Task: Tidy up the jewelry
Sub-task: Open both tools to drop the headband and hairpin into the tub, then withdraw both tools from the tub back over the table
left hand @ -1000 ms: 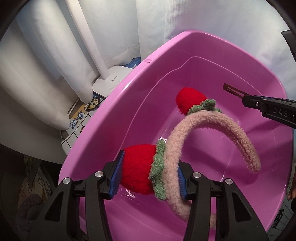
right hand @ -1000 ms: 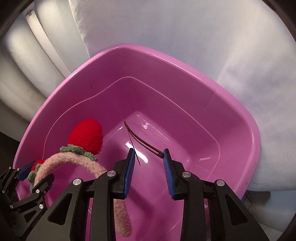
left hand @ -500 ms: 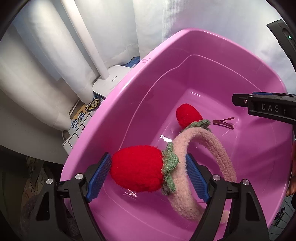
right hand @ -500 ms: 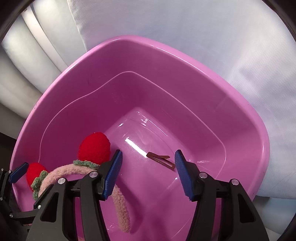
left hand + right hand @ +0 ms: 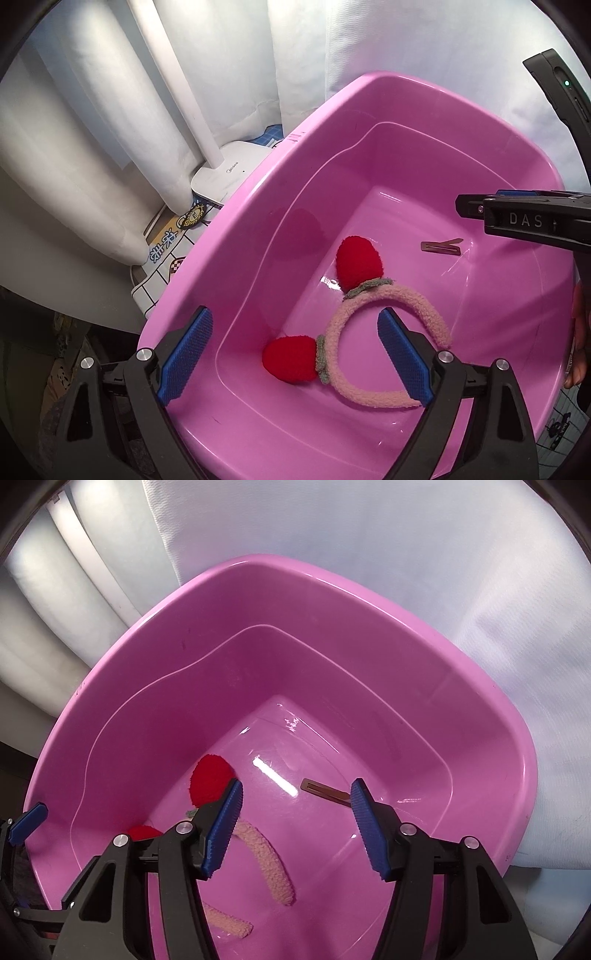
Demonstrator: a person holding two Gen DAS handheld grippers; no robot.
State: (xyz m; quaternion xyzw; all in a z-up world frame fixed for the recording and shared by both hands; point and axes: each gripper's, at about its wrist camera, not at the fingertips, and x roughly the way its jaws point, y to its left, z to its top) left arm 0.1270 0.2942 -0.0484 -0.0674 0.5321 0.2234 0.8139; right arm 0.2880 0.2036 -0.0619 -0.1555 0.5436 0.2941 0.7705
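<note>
Left to right across the pink tub point(image 5: 236, 221): the left gripper point(image 5: 295, 354) hangs above the tub's near left corner with its blue pads spread wide and nothing between them. The fuzzy headband point(image 5: 373, 306), with its two red pom-poms, lies flat on the tub floor just beyond and between those pads, apart from both. The brown hair clip point(image 5: 441, 246) rests on the tub floor farther right, well apart from the headband. The right gripper point(image 5: 295, 827) is likewise spread and empty above the tub's near right side, the hair clip point(image 5: 325, 792) lying just ahead of its right pad on the tub point(image 5: 332, 602) floor. Likely risk: either gripper, lowered or closed carelessly over the tub, could snag the headband's soft loop and lift it out again, or nudge the small clip against the tub wall; catching the tub rim on the way out could also tip or shift the tub.
</note>
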